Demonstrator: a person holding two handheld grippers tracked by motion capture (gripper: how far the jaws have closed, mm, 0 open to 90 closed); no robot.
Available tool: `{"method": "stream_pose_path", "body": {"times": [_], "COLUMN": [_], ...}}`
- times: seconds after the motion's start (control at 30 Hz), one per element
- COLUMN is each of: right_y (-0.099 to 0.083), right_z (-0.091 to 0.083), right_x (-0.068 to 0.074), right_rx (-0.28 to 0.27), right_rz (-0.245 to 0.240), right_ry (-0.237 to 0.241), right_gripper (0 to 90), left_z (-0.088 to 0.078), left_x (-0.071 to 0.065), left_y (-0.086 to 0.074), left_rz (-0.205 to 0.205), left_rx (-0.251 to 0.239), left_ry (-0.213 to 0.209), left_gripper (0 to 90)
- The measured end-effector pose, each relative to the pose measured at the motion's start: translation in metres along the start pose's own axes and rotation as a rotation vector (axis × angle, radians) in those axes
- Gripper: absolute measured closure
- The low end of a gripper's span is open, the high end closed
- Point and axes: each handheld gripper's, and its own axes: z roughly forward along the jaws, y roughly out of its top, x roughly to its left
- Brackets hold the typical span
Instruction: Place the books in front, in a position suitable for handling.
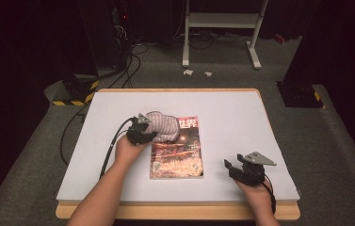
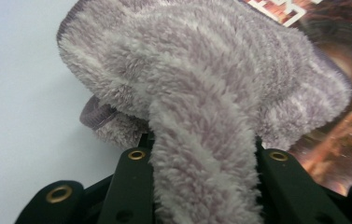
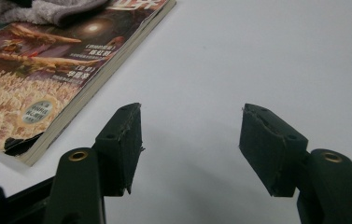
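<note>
Left forearm enters from the bottom edge of the high view and angles up toward table centre; left gripper (image 1: 143, 133) sits at the near-left edge of the fuzzy sock (image 1: 162, 126), jaws pointing toward the book (image 1: 177, 148). Left gripper view: both black jaws clamped on a fold of the sock (image 2: 201, 93), pile bulging out between them.

Sock: lilac-grey striped fleece, bunched in a rounded heap, no clear toe or cuff direction. Longer side runs roughly left to right across the table. Lies partly on the white table (image 1: 231, 122), partly over the book's far-left corner.

Right hand low at the near-right edge of the table, wrist straight, right gripper (image 1: 234, 165) aimed left toward the book. Right gripper view: jaws apart, nothing between them, only bare table; book (image 3: 47, 70) off to their left, not touching
</note>
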Motion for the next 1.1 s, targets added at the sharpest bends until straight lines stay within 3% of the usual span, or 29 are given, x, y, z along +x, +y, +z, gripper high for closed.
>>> {"method": "stream_pose_path", "body": {"times": [0.17,0.23,0.4,0.5,0.73,0.87,0.97,1.1], "right_y": [0.0,0.0,0.0,0.0,0.0,0.0,0.0,0.0], "right_z": [0.0,0.0,0.0,0.002,0.0,0.001,0.0,-0.002], "right_x": [-0.002,-0.003,0.0,0.002,0.001,0.0,-0.001,-0.002], "right_rx": [-0.004,-0.009,-0.011,-0.005,-0.012,-0.013,-0.014,-0.019], "right_rz": [0.005,0.028,0.021,0.013,0.026,0.02,0.025,0.024], "right_ry": [0.001,0.015,0.028,0.035,0.039,0.039,0.037,0.036], "right_gripper": [38.9,38.9,38.9,38.9,38.9,38.9,38.9,38.9], "left_z": [0.008,0.01,0.016,0.023,0.044,0.055,0.058,0.055], "left_x": [0.006,0.006,-0.001,-0.009,-0.044,-0.063,-0.067,-0.062], "left_y": [0.007,0.009,0.014,0.02,0.042,0.051,0.054,0.052], "left_rz": [-0.005,-0.003,-0.007,0.002,0.056,0.067,0.074,0.074], "left_rx": [0.015,0.015,0.015,0.012,0.01,-0.002,-0.001,0.005], "left_ry": [-0.001,-0.003,-0.004,-0.022,-0.078,-0.108,-0.114,-0.117], "left_gripper": [67.9,67.8,67.8,67.8,67.8,67.8,67.8,67.8]}}
